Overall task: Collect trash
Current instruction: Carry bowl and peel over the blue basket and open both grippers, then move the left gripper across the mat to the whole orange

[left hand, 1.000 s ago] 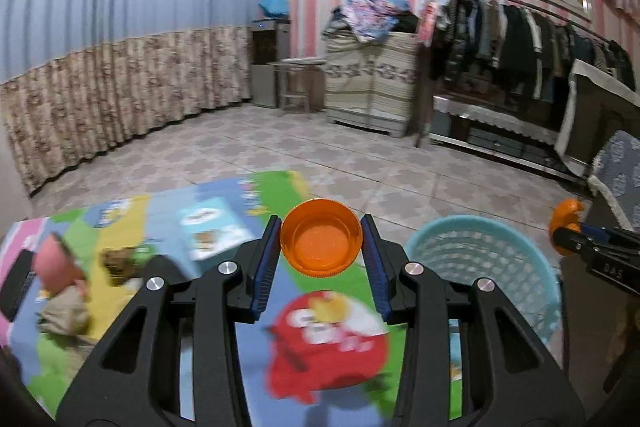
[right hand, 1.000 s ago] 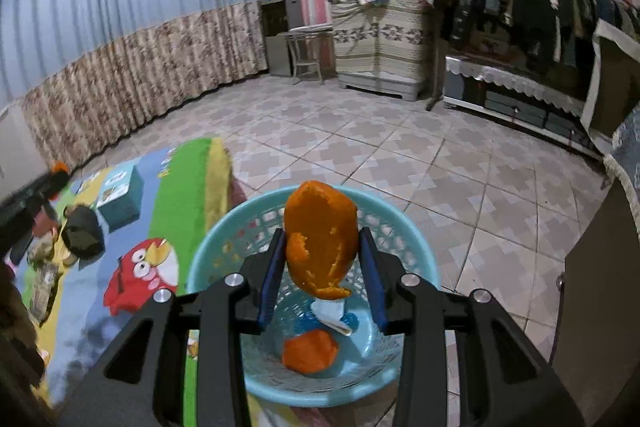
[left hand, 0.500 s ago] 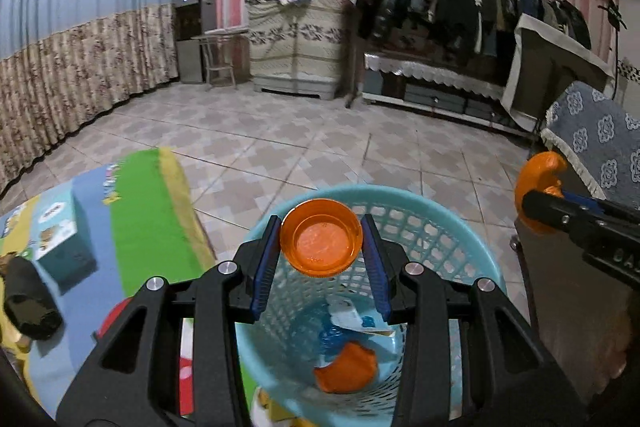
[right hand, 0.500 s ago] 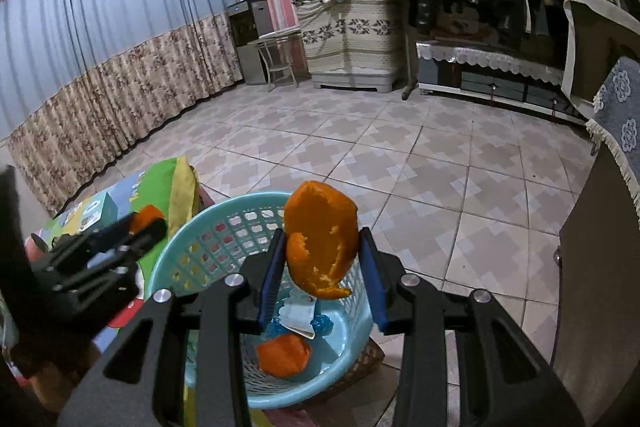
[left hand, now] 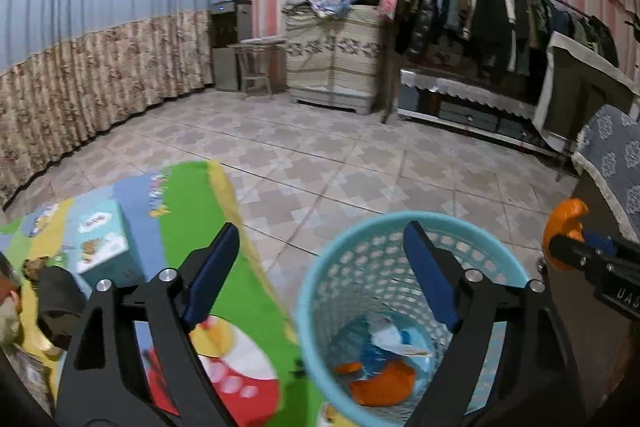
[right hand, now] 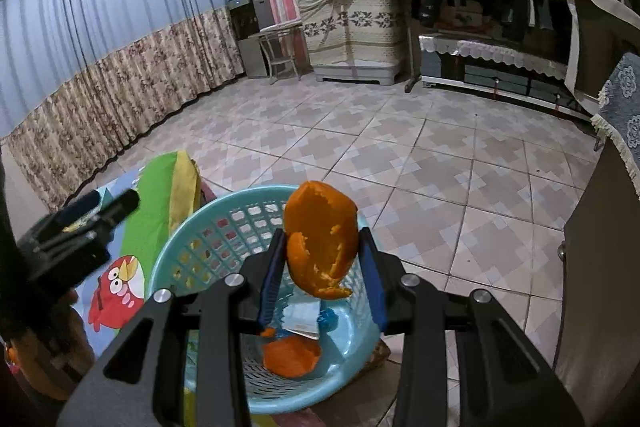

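the right gripper (right hand: 320, 279) pinches an orange peel (right hand: 321, 240) by its lower half, held over the near rim of the basket (right hand: 208, 227). the peel looks light, soft and curled, a bit slick inside, so a hold across its thick middle should serve; it would likely drop freely once let go. the left gripper (left hand: 320, 271) is spread wide and empty above the basket. further down inside lie more peel (left hand: 384, 383) and paper (left hand: 390, 341). beyond, the mat (left hand: 188, 203) with a box (left hand: 100, 241).

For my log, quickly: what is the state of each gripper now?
Left gripper: open, holding nothing.
Right gripper: closed on the orange peel, above the basket.
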A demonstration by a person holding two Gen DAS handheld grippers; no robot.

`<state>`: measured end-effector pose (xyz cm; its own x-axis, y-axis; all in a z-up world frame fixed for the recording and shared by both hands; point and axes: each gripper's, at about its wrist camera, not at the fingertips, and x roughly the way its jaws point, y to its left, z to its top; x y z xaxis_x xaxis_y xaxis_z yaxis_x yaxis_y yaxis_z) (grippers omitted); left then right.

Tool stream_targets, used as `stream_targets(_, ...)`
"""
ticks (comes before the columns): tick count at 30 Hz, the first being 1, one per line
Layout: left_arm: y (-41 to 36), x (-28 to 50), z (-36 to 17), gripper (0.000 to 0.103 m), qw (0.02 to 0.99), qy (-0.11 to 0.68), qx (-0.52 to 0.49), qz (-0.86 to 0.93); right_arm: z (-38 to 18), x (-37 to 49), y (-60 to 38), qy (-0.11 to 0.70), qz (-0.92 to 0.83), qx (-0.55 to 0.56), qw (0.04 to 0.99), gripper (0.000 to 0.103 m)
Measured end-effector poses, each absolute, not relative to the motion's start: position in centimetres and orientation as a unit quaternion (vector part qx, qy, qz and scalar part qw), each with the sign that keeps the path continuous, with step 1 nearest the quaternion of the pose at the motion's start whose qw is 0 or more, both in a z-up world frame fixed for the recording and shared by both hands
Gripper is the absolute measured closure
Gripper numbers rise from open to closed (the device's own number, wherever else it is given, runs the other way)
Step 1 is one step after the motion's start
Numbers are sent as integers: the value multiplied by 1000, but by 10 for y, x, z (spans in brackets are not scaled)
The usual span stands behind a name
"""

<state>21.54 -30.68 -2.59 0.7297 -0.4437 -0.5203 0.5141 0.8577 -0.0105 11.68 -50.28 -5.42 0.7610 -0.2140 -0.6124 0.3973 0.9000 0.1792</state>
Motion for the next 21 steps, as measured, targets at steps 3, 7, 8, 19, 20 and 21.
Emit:
stream_targets(3, -294, 220, -21, 16, 935, 253, 66, -242, -59, 130, -492, 314, -157, 141, 926, 65)
stream_targets(7, -278, 222, -15, 14, 940, 244, 68, -228, -68, 149, -479, 327, -146, 134, 924, 64)
stream_targets(8, -272, 221, -14, 13, 942, 242, 67, -224, -70, 154, -476, 328, -144, 134, 924, 64)
stream_targets(19, -215, 203, 0, 8, 951, 233, 46, -198, -68, 163, -455, 305, -156, 118, 932, 13)
stream_targets(20, -210, 202, 1, 7, 951, 233, 43, -197, -66, 162, -454, 303, -156, 118, 933, 12)
stream_targets(21, -205, 200, 3, 7, 952, 232, 41, -194, -63, 159, -452, 297, -156, 119, 934, 10)
